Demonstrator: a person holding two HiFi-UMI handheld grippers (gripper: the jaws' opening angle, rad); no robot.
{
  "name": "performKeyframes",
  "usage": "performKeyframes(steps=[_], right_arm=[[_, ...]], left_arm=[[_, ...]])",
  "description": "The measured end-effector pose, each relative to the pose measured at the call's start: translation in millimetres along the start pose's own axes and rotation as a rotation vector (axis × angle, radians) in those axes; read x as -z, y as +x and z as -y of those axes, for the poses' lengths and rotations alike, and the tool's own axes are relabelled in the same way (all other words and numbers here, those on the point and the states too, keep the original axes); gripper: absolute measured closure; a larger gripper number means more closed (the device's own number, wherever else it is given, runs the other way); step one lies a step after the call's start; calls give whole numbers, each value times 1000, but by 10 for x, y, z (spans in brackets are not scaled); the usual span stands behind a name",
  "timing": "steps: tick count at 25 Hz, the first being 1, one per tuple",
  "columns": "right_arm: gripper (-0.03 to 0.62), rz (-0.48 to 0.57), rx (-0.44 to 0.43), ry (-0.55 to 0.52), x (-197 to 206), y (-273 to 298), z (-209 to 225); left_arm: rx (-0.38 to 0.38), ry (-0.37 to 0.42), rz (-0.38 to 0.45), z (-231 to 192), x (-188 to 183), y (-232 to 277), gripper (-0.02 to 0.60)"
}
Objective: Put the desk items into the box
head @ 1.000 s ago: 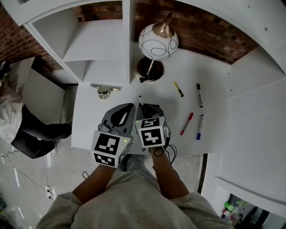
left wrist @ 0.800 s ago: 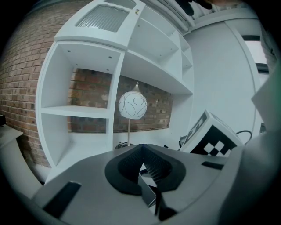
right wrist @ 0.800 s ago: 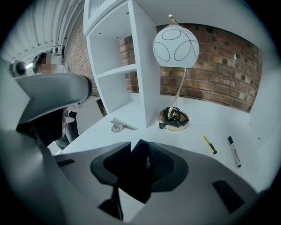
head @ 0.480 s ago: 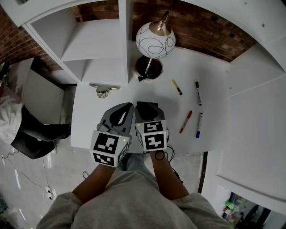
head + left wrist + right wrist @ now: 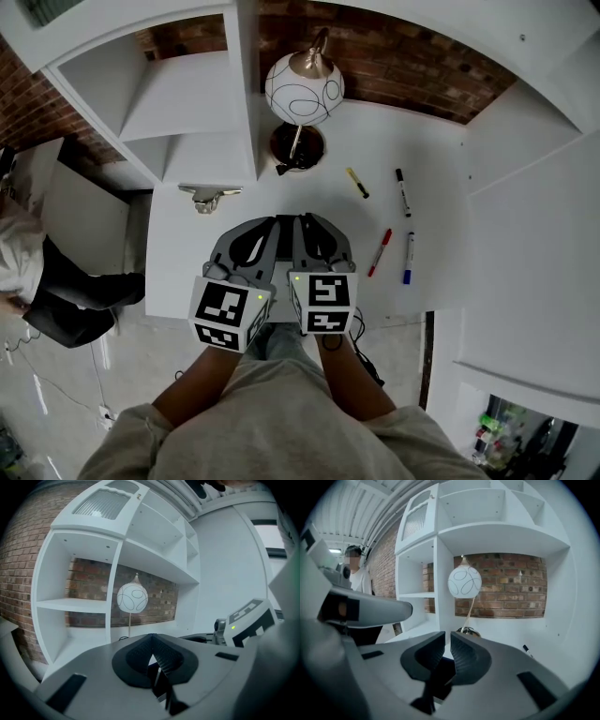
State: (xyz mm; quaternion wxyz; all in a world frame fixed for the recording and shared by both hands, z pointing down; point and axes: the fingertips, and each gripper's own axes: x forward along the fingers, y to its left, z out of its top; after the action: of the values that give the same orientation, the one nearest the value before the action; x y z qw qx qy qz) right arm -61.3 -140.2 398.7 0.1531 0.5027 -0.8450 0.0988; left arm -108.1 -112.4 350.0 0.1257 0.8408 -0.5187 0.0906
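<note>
Count: four markers, one each of yellow, black, red and blue; one lamp; one small metal piece; two hand-held grippers.

All four markers lay loose on the right half of the white surface (image 5: 187, 258), none touching another.
- The yellow marker (image 5: 357, 183) lay toward the back, just right of the lamp's base.
- The black marker (image 5: 402, 192) lay beside it, nearer the right edge.
- The red marker (image 5: 380, 253) and blue marker (image 5: 409, 258) lay side by side near the front right corner.

The lamp (image 5: 304, 89) stood at the back edge. It had a white globe shade with thin black loops, a brass-coloured cap, a slim stem and a dark round base. The metal piece (image 5: 208, 196) was shiny and sat near the left edge, at the foot of the white shelf unit (image 5: 187, 94). I could not tell whether it was a clip or a bracket. A rough red-brown brick wall (image 5: 403, 66) ran behind.

The left hand-held gripper (image 5: 272, 222) and right hand-held gripper (image 5: 307, 220) were held side by side over the front edge. Both had smooth grey shells and black ribbed pads. The left one's pad tips met, closed on nothing. The right one's jaws stood a narrow gap apart and were closing, with nothing between them.

Views:
- Only the head view took in all four markers and the metal piece.
- The right gripper view caught just the black marker's end, and a person (image 5: 356, 581) in a white top standing beyond the shelf unit.
- The left gripper view showed the right one's marker cube (image 5: 248, 620) from the side, with its green light lit.
</note>
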Motion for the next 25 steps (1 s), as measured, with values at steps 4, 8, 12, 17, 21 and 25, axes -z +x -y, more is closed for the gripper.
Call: performKeyframes(steps=[4,8,12,17,21,25], right_arm=[[566,60,44,9,-199,-171,112],[576,108,74,15,-374,-337,206],[577,143,96,18,-502,-476,279],[577,170,127,19,-642,-632,384],[577,186,156,15,-742,-749,482],[577,194,193,15,-788,-876,632]], left_arm=[[30,18,24,127,-114,11,574],[58,37,45,249,-230,27,574],[85,58,62,362,-337,43,574],[121,84,83,512,-468,68,574],[145,103,100,609,-571,91,574],[181,115,107,765,-629,161,574]])
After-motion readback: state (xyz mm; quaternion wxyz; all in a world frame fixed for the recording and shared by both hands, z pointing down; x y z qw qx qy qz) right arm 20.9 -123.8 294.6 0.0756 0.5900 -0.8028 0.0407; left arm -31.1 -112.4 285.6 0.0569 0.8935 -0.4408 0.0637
